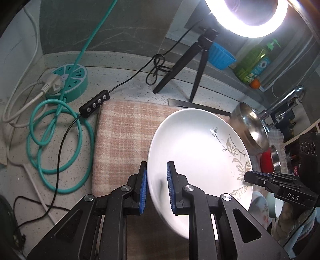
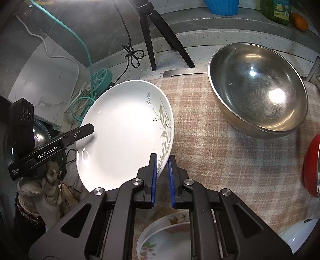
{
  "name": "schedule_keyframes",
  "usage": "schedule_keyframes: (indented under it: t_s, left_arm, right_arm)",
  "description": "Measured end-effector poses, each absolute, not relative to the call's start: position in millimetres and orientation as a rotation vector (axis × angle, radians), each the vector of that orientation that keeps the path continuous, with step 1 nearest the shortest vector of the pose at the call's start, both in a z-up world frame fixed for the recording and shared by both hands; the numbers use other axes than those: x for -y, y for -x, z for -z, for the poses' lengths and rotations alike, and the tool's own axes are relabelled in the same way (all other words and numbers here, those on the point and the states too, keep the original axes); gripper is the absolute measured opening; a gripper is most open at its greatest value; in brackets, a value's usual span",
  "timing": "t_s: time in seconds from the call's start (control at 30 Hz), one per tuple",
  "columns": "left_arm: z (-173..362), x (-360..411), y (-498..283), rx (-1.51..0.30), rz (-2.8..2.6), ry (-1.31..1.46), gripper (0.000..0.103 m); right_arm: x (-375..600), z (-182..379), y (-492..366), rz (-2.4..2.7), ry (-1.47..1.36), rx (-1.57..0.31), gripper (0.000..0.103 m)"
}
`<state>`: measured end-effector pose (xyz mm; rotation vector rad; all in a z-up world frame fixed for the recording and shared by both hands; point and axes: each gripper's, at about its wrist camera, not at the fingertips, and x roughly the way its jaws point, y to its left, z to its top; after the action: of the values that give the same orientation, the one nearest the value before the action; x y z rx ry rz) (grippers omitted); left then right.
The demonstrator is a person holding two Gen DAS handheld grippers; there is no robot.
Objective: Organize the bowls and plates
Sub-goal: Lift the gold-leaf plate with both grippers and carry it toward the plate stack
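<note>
Right now, through the left wrist camera, I see my left gripper (image 1: 157, 187) clamped on the near-left rim of the white plate (image 1: 192, 152), one blue pad under the edge and one on top. The plate is tilted and lifted off the checked cloth (image 1: 120, 140), its grey leaf pattern on the far right side. My right gripper (image 1: 250, 177) comes in from the right and pinches the patterned rim. Behind the plate sits the steel bowl (image 1: 252, 128), with a red dish (image 1: 267, 162) just beside it and the tap (image 1: 288, 100) further back. Off to the left lie the teal cable (image 1: 60, 140) and a round power strip (image 1: 70, 80); the ring light (image 1: 250, 18) glares from above.

Switching to the right wrist camera, my right gripper (image 2: 162, 176) is closed tight on the patterned edge of the plate (image 2: 120, 136), which is held clear of the cloth (image 2: 220, 150). The left gripper (image 2: 91, 128) bites the opposite rim. The steel bowl (image 2: 258, 88) rests on the cloth, well apart from the plate. Below my fingers a flowered plate (image 2: 166, 236) sits on the cloth near the bottom edge, and another white dish (image 2: 298, 232) shows at the lower right.

As I judge it, the sorting is early: one plate is in the air between both grippers, not yet stacked, while the bowl, the red dish and the flowered plate lie scattered and unsorted.
</note>
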<state>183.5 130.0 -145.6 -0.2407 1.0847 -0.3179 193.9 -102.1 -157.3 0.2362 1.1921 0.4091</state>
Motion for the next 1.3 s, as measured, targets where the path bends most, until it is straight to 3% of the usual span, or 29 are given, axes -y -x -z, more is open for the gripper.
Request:
schedule_keyframes:
  t_s: [0.57,1.3]
  left_arm:
    - [117,-84,-129,-1.047,0.395,0.22,0.017]
    - [135,-2,-63,-1.139,0.536,0.098,0.017]
  right_arm:
    - [155,133,-121,-0.388,-0.277,-1.147,0.011]
    - [230,155,-28,-0.275,-0.316,-1.21,0.011]
